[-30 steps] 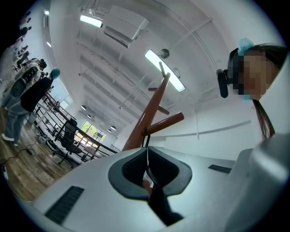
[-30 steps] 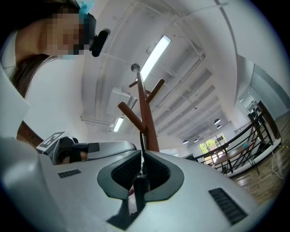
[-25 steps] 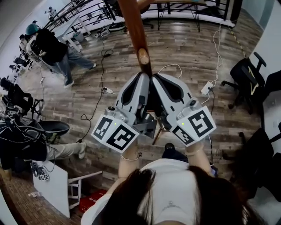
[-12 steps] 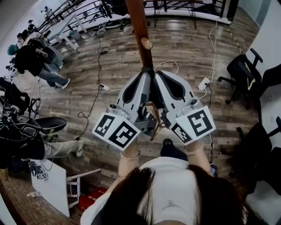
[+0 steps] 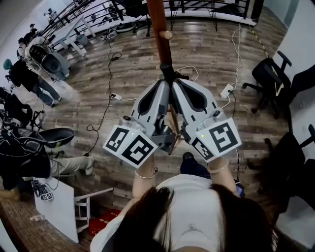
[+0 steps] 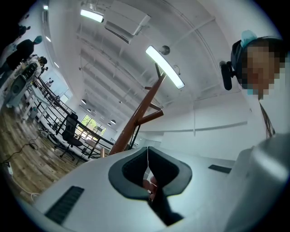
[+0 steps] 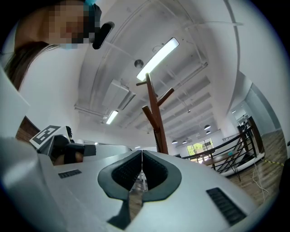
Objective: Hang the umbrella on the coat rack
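Observation:
The coat rack is a brown wooden pole [image 5: 158, 19] with a round-ended peg [image 5: 167, 35] and angled pegs higher up [image 6: 145, 106] [image 7: 155, 118]. Both grippers are raised side by side, tips touching at the pole just below the peg. A small dark piece of the umbrella [image 5: 169, 74] shows at those tips. The rest of the umbrella is hidden under the grippers. My left gripper [image 5: 165, 84] is shut, and a dark strap-like strip [image 6: 162, 209] runs through its jaws. My right gripper [image 5: 173, 84] is shut, and its own view shows nothing between its pads [image 7: 149, 170].
A wooden leg [image 5: 173, 134] shows between the gripper bodies. Cables and a power strip [image 5: 227, 91] lie on the wood floor. Black office chairs [image 5: 268, 78] stand at the right. A person [image 5: 24, 78] stands at far left near railings [image 5: 88, 15], and a white board [image 5: 64, 209] lies at lower left.
Both grippers have moved up along the pole, closer to the peg, and the dark piece now shows at their tips. The person at the left has walked further away.

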Motion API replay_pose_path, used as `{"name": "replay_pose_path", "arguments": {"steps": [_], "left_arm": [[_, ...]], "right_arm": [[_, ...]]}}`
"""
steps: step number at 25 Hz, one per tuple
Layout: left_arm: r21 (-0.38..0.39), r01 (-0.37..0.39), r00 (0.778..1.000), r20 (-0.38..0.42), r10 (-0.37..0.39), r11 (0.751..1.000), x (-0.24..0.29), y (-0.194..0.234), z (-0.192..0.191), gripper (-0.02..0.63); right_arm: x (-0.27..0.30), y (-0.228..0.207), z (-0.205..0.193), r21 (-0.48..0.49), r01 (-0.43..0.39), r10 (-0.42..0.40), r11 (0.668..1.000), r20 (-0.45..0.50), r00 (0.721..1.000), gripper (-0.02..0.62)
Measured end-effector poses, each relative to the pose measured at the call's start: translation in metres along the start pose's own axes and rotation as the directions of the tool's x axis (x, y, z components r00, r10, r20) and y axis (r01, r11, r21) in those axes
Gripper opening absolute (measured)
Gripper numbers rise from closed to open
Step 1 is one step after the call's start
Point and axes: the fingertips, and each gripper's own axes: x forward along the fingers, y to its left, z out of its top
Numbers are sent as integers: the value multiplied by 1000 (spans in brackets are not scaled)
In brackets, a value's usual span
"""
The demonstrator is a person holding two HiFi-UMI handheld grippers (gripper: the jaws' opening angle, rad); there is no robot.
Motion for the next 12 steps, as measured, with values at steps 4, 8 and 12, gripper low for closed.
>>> {"name": "replay_pose_path", "arguments": {"steps": [4,8,12], "left_arm": [[12,10,1000,-8,-10,1000,-11,-5,0,12],[28,11,1000,-16,-11,1000,-23,-11,0,12],[28,14,1000,-21,-13,1000,-33,-18,-3,12]], "right_arm": [[-6,11,-1,-7,2,-2,1000,-2,1000,35],[-12,21,-2,-10,4,-4,1000,-9,1000,35],[-23,29,0,-12,9,-9,1000,-14,1000,35]]}}
